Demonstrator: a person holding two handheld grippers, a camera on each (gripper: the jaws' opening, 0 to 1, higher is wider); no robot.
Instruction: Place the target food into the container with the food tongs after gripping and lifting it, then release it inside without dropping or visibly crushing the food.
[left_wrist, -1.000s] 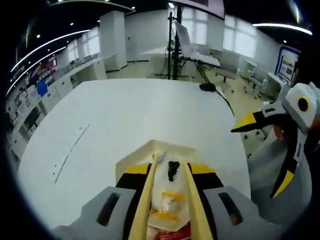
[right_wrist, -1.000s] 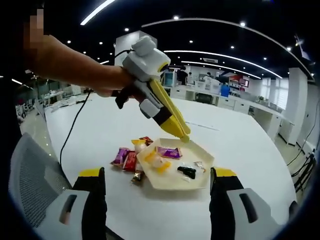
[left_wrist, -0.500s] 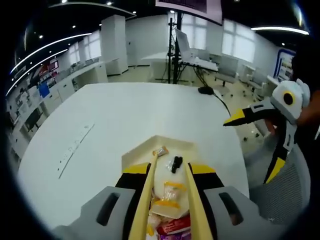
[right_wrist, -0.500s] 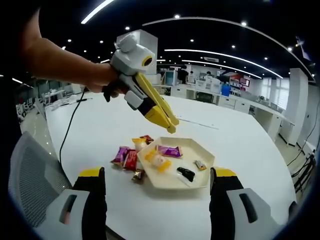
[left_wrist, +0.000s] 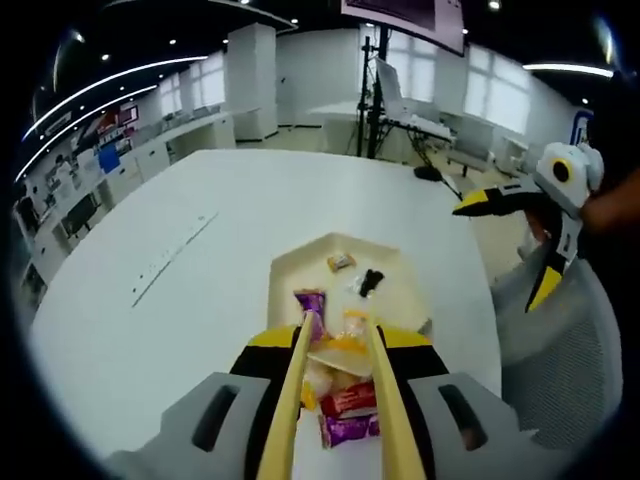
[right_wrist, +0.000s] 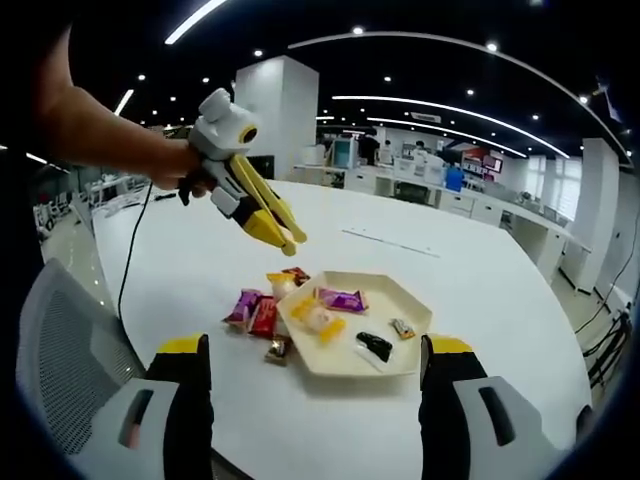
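My left gripper is shut on a pair of cream food tongs, whose two arms run forward over the snacks. The right gripper view has that left gripper in a person's hand, raised left of the tray, with the tongs' tips empty in the air. The beige hexagonal tray holds a purple packet, a yellow-white packet, a black piece and a small brown candy. My right gripper is open near the tray's front edge and also appears as the right gripper.
More wrapped snacks lie on the white table left of the tray: a purple one, a red one and a small brown one. A grey mesh chair stands at the table's near edge. A cable trails across the table.
The left gripper and tongs have lifted off the tray and drawn back to the left. The small brown candy now lies in the tray. The right gripper has stayed put.
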